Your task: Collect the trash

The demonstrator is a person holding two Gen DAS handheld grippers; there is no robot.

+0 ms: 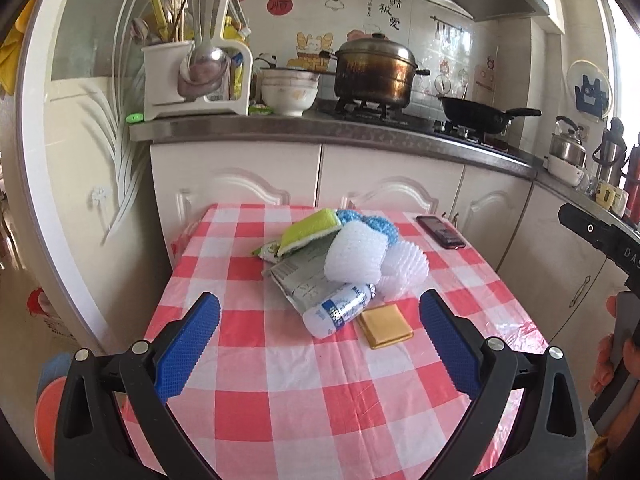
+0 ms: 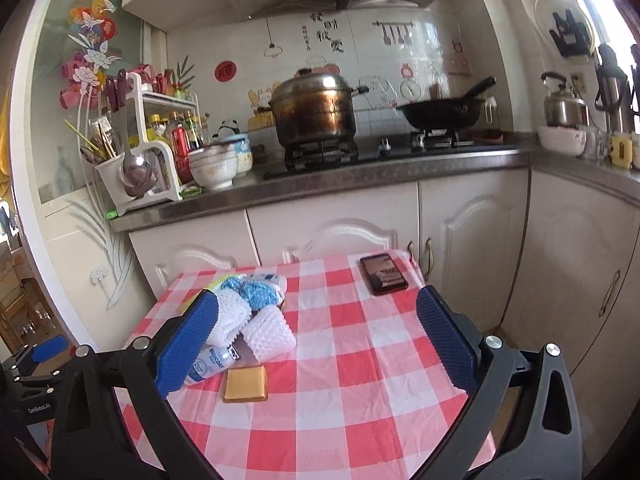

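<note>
The left claw [image 1: 320,320] and right claw [image 2: 316,320] hang spread, empty, above the desk [image 1: 280,400]. Mid-desk, the trash pile's bottle [image 1: 338,310] looks light, slippery; best pinched across its middle.

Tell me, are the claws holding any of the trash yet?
No. The left claw and right claw are both open and empty, above the checkered table. The trash pile lies untouched.
</note>
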